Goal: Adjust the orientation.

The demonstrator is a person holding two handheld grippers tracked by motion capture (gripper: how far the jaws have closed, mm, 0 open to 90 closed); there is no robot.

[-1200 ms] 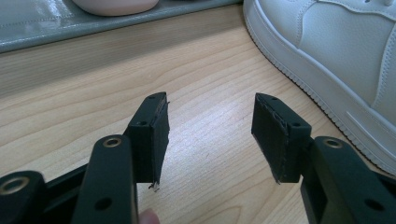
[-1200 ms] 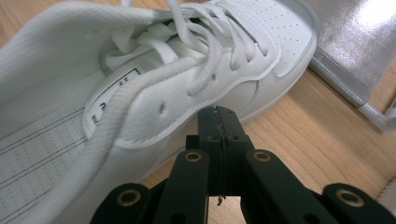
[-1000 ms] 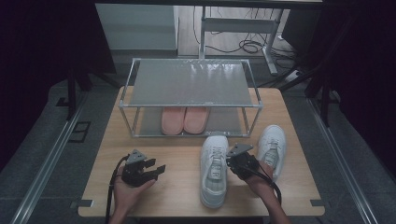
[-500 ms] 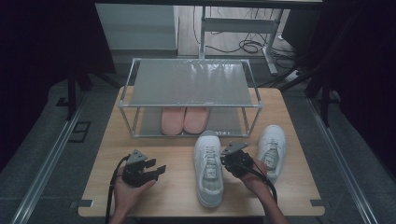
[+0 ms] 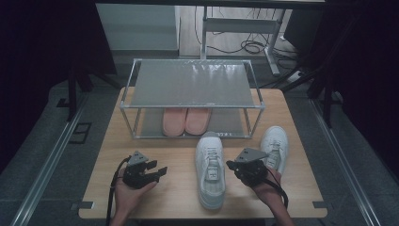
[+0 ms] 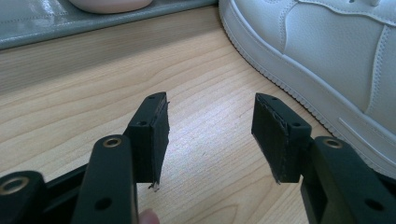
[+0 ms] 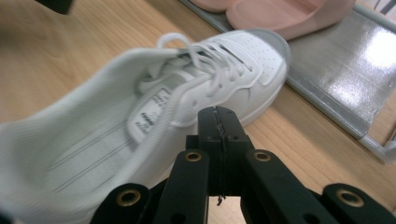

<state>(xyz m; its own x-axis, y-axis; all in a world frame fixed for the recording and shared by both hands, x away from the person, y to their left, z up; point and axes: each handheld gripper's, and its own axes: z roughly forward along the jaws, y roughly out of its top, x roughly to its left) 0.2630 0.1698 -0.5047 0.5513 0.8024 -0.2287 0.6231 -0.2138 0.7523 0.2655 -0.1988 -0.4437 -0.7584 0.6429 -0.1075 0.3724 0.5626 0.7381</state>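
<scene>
Slippers (image 5: 186,120) in rack (image 5: 193,84), two sneakers (image 5: 210,169) before it

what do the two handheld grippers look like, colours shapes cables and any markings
Both the left gripper and the right gripper are black, boxy tools with a grey three-cornered plate on top. A black cable trails from the left one, and another runs back from the right. Up close the jaws are flat black blocks with dark padded faces on black links with brass-coloured ringed holes. No markings or sleeves are visible.

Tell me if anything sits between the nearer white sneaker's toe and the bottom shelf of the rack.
Nothing visible does. The sneaker points its toe at the lower shelf, right of the pink slippers; that stretch of shelf looks free.
</scene>
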